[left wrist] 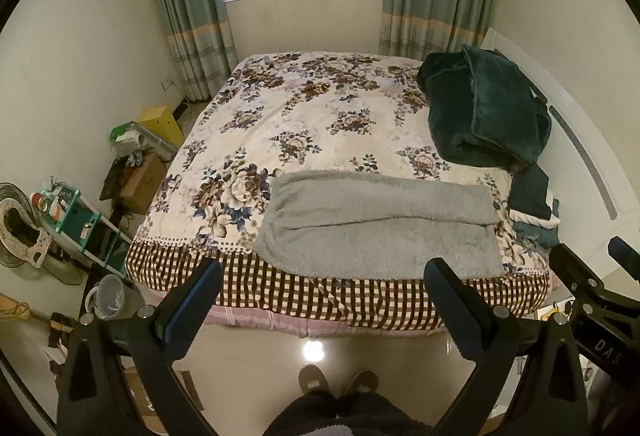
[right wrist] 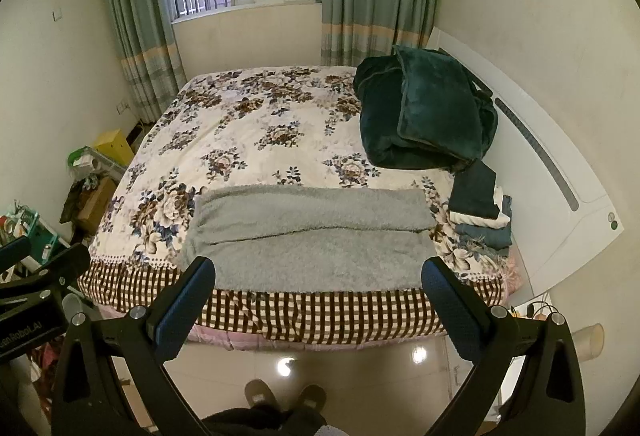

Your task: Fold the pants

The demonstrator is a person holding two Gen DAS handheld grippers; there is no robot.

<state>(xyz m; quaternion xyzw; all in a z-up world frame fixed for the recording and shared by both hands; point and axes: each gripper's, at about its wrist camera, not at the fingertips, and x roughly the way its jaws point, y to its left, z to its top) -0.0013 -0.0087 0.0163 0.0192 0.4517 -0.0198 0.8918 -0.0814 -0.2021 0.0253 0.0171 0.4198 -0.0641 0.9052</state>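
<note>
Grey fleece pants (left wrist: 376, 224) lie flat across the near edge of the bed (left wrist: 304, 111), legs running sideways, one above the other. They also show in the right wrist view (right wrist: 312, 232). My left gripper (left wrist: 324, 272) is open and empty, held above the floor just short of the bed's near edge. My right gripper (right wrist: 318, 270) is open and empty too, at about the same height and distance. Each gripper shows at the edge of the other's view.
A dark green blanket (left wrist: 484, 111) is heaped at the bed's far right. A small stack of folded clothes (right wrist: 480, 211) sits by the white headboard (right wrist: 560, 187). A teal shelf (left wrist: 76, 220), boxes and a bin (left wrist: 110, 296) crowd the floor at left. My slippered feet (left wrist: 336, 382) stand below.
</note>
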